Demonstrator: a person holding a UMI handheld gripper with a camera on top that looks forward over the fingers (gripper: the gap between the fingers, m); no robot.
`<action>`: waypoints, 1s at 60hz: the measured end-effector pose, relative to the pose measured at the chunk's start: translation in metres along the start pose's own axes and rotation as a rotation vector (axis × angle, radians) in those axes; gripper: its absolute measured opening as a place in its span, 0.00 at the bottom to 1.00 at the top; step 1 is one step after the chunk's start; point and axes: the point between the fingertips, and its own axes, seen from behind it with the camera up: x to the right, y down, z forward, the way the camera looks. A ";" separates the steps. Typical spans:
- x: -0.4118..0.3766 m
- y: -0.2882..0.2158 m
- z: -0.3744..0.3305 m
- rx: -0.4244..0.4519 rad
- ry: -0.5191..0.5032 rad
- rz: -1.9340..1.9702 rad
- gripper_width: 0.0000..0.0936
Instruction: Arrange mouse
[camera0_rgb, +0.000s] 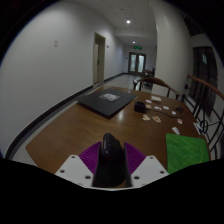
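A black computer mouse (110, 160) sits between my gripper's two fingers, standing on its side with its nose pointing away over the wooden table (90, 125). My gripper (111, 163) is shut on the mouse: both purple pads (92, 157) press against its sides. The mouse is held above the near part of the table.
A green cloth (187, 151) lies on the table just right of my fingers. A dark flat mat (106, 99) lies further ahead, with small white items (152, 116) scattered to its right. A railing (205, 100) runs along the right. A corridor with doors lies beyond.
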 end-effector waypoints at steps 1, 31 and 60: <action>0.001 -0.001 -0.002 0.009 0.001 0.003 0.39; 0.208 -0.139 -0.178 0.346 0.272 -0.010 0.25; 0.299 0.031 -0.098 0.003 0.306 0.145 0.37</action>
